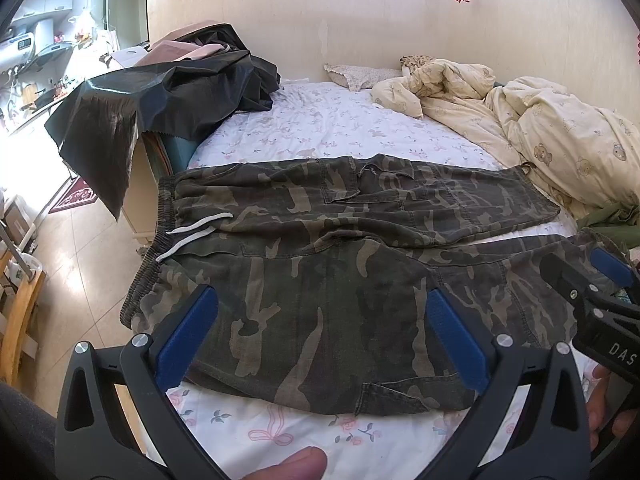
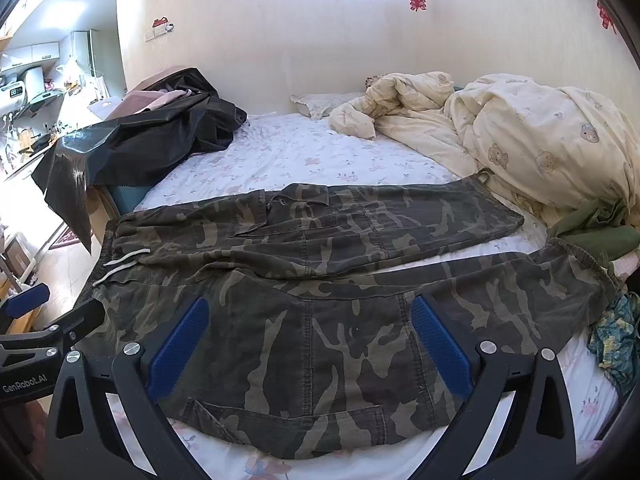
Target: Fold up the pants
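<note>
Camouflage pants [image 1: 320,248] lie flat across the floral bed sheet [image 1: 320,128], waistband with white drawstring [image 1: 192,232] at the left, both legs running right, the near leg closest to me. My left gripper [image 1: 320,332] is open and empty, hovering over the near leg's upper part. My right gripper [image 2: 308,340] is open and empty over the near leg [image 2: 340,340] further right. The right gripper also shows at the right edge of the left wrist view [image 1: 588,276]. The left gripper shows at the left edge of the right wrist view [image 2: 36,308].
A crumpled cream quilt [image 2: 520,136] fills the bed's right side. A black sheet [image 1: 160,100] drapes over furniture at the left. Green clothing [image 2: 596,232] and a patterned cloth [image 2: 616,340] lie by the leg ends. The floor [image 1: 80,248] lies left of the bed.
</note>
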`<state>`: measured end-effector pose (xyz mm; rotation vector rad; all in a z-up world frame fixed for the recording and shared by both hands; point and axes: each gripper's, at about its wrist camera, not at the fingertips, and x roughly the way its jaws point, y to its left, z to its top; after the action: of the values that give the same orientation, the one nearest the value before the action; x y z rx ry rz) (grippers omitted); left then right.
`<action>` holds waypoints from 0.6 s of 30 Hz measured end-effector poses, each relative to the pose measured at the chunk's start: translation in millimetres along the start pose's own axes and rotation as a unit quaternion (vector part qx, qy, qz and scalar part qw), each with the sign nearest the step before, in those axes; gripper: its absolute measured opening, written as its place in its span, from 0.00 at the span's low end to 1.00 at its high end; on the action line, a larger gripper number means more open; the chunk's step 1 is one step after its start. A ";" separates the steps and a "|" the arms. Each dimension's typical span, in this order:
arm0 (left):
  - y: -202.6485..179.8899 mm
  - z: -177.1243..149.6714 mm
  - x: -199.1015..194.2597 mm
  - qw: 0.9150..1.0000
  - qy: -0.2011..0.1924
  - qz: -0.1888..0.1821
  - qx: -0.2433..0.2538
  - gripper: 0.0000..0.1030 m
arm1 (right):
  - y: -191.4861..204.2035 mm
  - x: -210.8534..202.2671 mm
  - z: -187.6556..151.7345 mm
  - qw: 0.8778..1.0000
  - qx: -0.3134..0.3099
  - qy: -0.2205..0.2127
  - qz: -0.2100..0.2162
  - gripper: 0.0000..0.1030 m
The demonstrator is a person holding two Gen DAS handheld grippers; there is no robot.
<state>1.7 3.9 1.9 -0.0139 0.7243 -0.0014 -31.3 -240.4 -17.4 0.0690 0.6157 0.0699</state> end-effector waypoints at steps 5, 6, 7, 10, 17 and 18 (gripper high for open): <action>2.5 0.4 -1.6 1.000 -0.001 0.000 -0.001 1.00 | -0.4 -0.7 -0.4 1.000 -0.001 0.001 -0.003 1.00; 1.6 0.3 -1.4 1.000 -0.001 0.001 0.000 1.00 | 0.0 -1.1 -0.2 1.000 -0.002 0.001 -0.004 1.00; 1.6 0.2 -1.5 1.000 0.000 0.001 0.000 1.00 | 0.3 -1.1 -0.4 1.000 -0.002 0.002 -0.004 1.00; 2.2 0.9 -1.7 1.000 -0.001 0.002 0.000 1.00 | 0.2 -1.1 -0.9 1.000 -0.002 0.001 -0.004 1.00; 4.0 0.9 -1.8 1.000 -0.001 0.002 0.001 1.00 | 0.5 -0.9 -0.3 1.000 -0.001 0.001 -0.005 1.00; 3.8 0.6 -1.7 1.000 -0.001 0.002 0.000 1.00 | 0.5 -1.0 -0.4 1.000 -0.002 0.001 -0.005 1.00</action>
<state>0.9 7.7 3.4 -0.0116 0.7225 0.0024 -32.3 -240.0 -17.2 0.0624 0.6188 0.0605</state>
